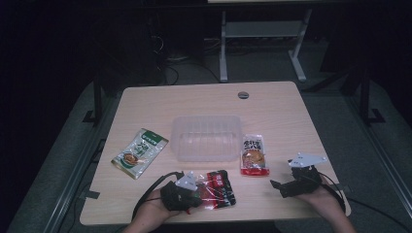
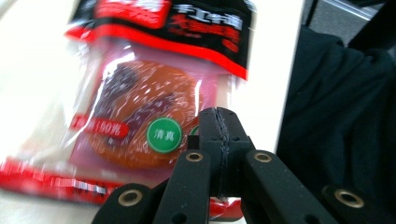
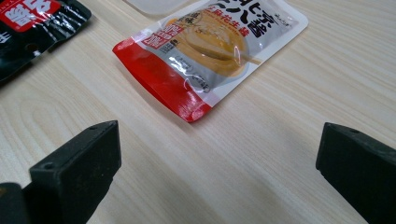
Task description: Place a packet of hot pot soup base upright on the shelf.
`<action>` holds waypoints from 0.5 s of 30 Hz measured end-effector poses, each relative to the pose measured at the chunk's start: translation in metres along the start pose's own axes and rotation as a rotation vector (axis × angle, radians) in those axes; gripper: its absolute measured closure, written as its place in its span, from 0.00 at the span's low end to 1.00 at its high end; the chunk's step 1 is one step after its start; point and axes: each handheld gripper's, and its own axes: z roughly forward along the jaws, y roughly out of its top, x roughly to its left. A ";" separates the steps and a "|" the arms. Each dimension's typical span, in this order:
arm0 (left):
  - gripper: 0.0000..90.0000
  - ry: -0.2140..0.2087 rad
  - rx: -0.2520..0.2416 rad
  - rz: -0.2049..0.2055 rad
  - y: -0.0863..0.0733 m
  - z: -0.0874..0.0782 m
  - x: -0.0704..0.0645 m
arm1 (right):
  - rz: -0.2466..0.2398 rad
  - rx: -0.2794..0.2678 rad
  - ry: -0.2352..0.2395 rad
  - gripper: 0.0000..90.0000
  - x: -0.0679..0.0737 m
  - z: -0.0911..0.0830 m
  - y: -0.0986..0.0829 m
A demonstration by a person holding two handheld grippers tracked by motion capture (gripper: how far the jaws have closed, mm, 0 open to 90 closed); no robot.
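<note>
The left hand-held gripper (image 2: 219,140) has its jaws pressed together, and they look pinched on the lower edge of the black-and-red pouch (image 2: 154,107), which lies flat on the tabletop (image 1: 272,104), well nearer the person than the clear tub (image 1: 207,137). I judge the pouch light and floppy: a thin, glossy film around a flat slab of food, so it will sag from one corner and could slip. The sealed edge strip is the better hold, since it is flat and firm and spares the contents. The left forearm comes in low from the near edge, gripper lying almost level over the pouch.

The right hand-held gripper (image 3: 219,172) rests low on the tabletop, near and to the right of the tub, jaws wide apart and holding nothing, aimed at the orange pouch (image 3: 210,51) just right of the tub. Left of the tub lies a green pouch (image 1: 139,152), well apart.
</note>
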 end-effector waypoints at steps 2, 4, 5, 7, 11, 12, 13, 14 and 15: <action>1.00 0.005 -0.017 -0.010 -0.002 -0.001 0.004 | 0.001 0.000 0.001 0.00 0.000 0.000 0.000; 1.00 0.004 -0.028 -0.023 -0.002 -0.002 0.006 | 0.004 0.000 0.003 0.00 0.000 0.001 0.000; 1.00 0.001 -0.029 -0.023 -0.002 -0.003 0.006 | 0.005 0.002 0.006 0.00 0.000 0.001 0.000; 0.99 0.001 -0.034 -0.021 -0.002 -0.003 0.007 | 0.006 0.003 0.009 0.00 0.000 0.001 0.000; 0.99 0.024 -0.089 -0.009 -0.002 -0.016 0.012 | 0.004 0.001 0.009 0.00 0.000 0.001 0.000; 0.99 0.033 -0.092 -0.005 -0.003 -0.019 0.014 | 0.005 0.000 0.008 0.00 0.000 0.001 0.000; 0.99 0.033 -0.092 -0.005 -0.003 -0.019 0.014 | 0.005 0.002 0.009 0.00 0.000 0.001 0.000; 0.99 0.042 -0.111 -0.020 -0.006 -0.024 0.019 | 0.006 0.002 0.010 0.00 0.000 0.001 0.000; 0.99 0.042 -0.111 -0.020 -0.006 -0.024 0.019 | 0.004 0.003 0.014 0.00 0.000 0.001 0.000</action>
